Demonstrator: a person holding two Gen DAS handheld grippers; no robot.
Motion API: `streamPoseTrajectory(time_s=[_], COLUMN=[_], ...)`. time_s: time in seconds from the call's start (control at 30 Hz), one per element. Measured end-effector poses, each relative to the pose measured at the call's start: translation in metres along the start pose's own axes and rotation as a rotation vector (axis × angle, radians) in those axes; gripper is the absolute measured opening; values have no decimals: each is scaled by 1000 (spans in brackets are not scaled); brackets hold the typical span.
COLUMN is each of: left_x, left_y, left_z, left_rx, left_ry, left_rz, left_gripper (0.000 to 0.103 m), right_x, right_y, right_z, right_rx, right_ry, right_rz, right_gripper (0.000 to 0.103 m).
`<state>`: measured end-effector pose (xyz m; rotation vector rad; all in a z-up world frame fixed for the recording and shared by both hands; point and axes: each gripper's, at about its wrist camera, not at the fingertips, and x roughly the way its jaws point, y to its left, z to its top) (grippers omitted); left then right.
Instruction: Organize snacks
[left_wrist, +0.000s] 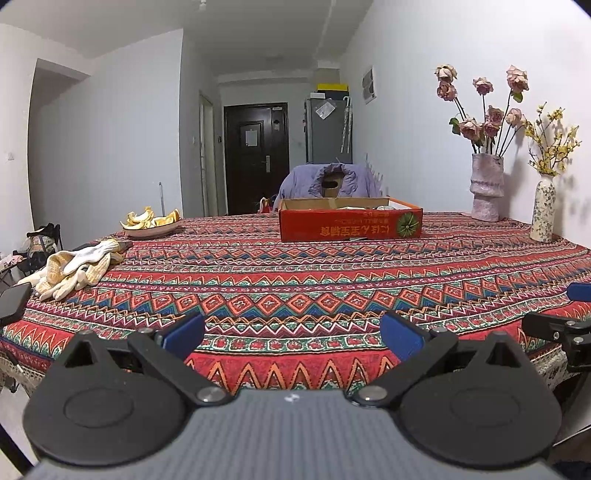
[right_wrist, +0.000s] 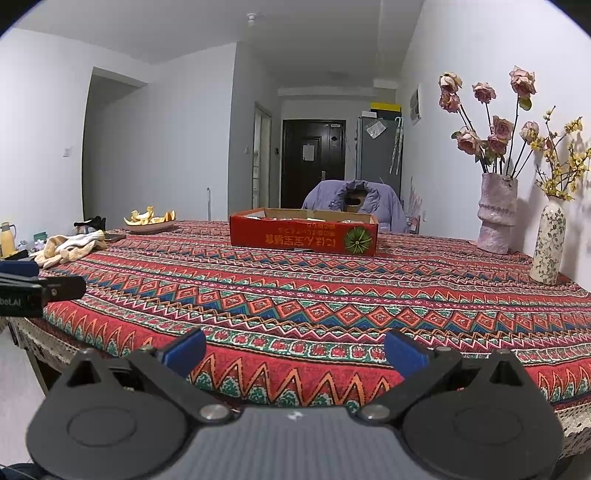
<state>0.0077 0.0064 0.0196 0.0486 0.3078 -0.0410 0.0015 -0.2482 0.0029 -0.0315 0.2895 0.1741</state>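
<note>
The left gripper (left_wrist: 291, 334) and right gripper (right_wrist: 295, 350) hang at the near edge of the table (left_wrist: 314, 280), fingers spread and holding nothing. The red box (left_wrist: 351, 219) stands toward the far edge; its contents are not clear.

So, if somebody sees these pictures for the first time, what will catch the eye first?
Probably the red patterned zigzag tablecloth that covers the whole table, and the shallow red cardboard box standing at its far side. Next come the dried pink roses in a rough pink vase by the right wall. Both the left gripper and the right gripper hang open at the near edge.
</note>
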Motion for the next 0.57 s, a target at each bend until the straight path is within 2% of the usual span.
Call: streamPoseTrajectory(time_s=[0.57], left_x=[-3], left_y=[-1], left_z=[0], left_rx=[-2], left_ry=[-15], left_rz=[-8], left_gripper=[103], right_x=[-1], right_y=[-2], right_z=[-1], right_rx=[-1], right_ry=[-9], right_rz=[-3], right_gripper=[103])
